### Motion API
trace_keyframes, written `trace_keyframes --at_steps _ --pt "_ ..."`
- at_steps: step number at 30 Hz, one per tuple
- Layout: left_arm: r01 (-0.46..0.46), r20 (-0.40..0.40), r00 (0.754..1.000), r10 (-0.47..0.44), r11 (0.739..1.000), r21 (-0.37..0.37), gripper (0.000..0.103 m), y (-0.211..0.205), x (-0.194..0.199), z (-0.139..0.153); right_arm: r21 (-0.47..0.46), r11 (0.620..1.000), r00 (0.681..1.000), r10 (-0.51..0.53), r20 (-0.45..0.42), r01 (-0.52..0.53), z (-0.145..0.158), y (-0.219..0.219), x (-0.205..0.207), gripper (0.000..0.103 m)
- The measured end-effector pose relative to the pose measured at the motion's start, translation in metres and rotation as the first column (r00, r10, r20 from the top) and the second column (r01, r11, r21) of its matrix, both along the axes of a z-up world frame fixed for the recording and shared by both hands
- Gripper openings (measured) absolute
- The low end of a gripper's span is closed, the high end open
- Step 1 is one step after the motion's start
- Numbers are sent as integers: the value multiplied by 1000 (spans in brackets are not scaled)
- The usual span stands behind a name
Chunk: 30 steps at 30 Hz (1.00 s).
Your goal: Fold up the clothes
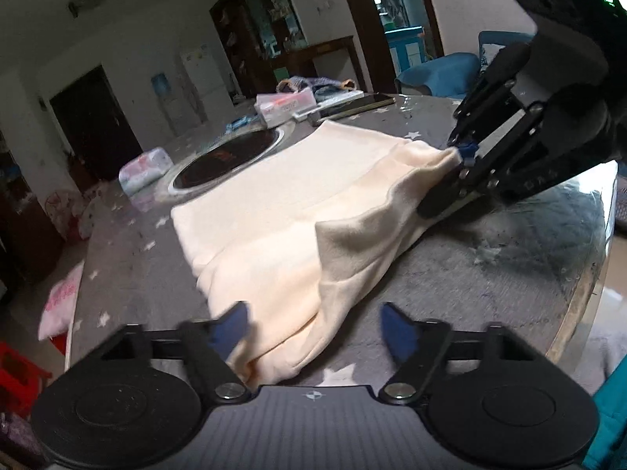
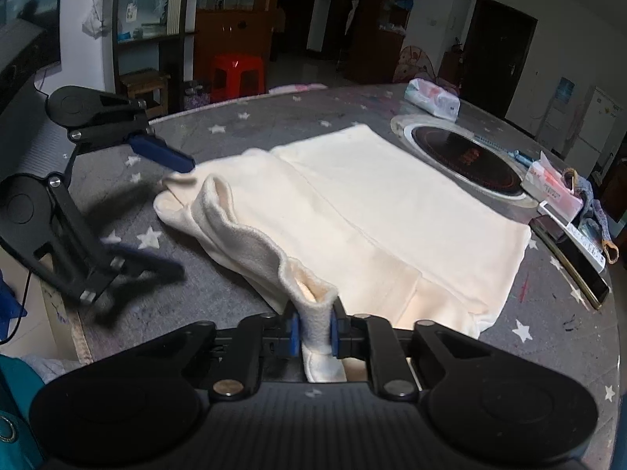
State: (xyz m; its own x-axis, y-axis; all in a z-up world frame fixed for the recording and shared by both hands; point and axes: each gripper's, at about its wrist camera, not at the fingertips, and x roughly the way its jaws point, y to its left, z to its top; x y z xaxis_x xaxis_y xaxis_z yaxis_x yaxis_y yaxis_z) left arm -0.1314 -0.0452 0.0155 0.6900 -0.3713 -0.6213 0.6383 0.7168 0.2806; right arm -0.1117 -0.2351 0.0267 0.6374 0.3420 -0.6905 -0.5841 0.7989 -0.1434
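Observation:
A cream garment (image 1: 290,203) lies partly folded on the grey star-patterned table (image 1: 490,274); it also shows in the right wrist view (image 2: 392,211). My left gripper (image 1: 315,331) is open, its blue pads either side of the garment's near bunched edge; in the right wrist view (image 2: 176,215) it sits at the garment's left corner. My right gripper (image 2: 312,333) is shut on a cuff-like end of the garment, lifted a little off the table. In the left wrist view the right gripper (image 1: 460,156) pinches that end at the garment's right side.
A round black induction hob (image 2: 466,160) is set in the table beyond the garment. Tissue packs (image 2: 431,98), a box (image 2: 552,184), a phone (image 2: 580,266) and small clutter lie at the far and right edges. A red stool (image 2: 235,74) stands behind the table.

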Motion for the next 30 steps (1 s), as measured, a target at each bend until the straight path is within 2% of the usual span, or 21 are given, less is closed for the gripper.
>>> trace_keyframes --at_steps 2,8,10,11,12,15,19,24,30 --pt "1 -20 1000 -1 1000 -4 56 6 5 0 18 1000 1000 -10 9 9 4 -2 0 10" --pt "53 9 999 -53 998 23 53 5 2 -1 41 999 999 -21 38 19 18 -3 2 9" --pt "47 10 999 -47 998 29 44 6 7 -2 49 999 998 -25 51 23 21 -4 3 8" --pt "43 9 999 -43 999 31 35 7 10 -2 53 998 998 -29 57 26 23 -4 4 8" --pt "37 4 999 -37 999 30 21 8 13 -2 55 998 998 -31 64 27 24 -4 3 8" --pt "29 -7 1000 -29 1000 5 11 14 16 0 56 998 996 -32 81 27 24 -3 -2 7" --pt "47 5 999 -47 999 -22 9 19 2 7 68 997 994 -33 102 26 25 -5 -11 7" --pt "68 10 998 -68 997 -35 9 28 -27 19 75 997 992 14 124 -23 37 -7 -39 7" --pt "84 -10 996 -85 995 -56 9 42 -78 40 90 993 993 75 91 -83 58 -4 -87 7"
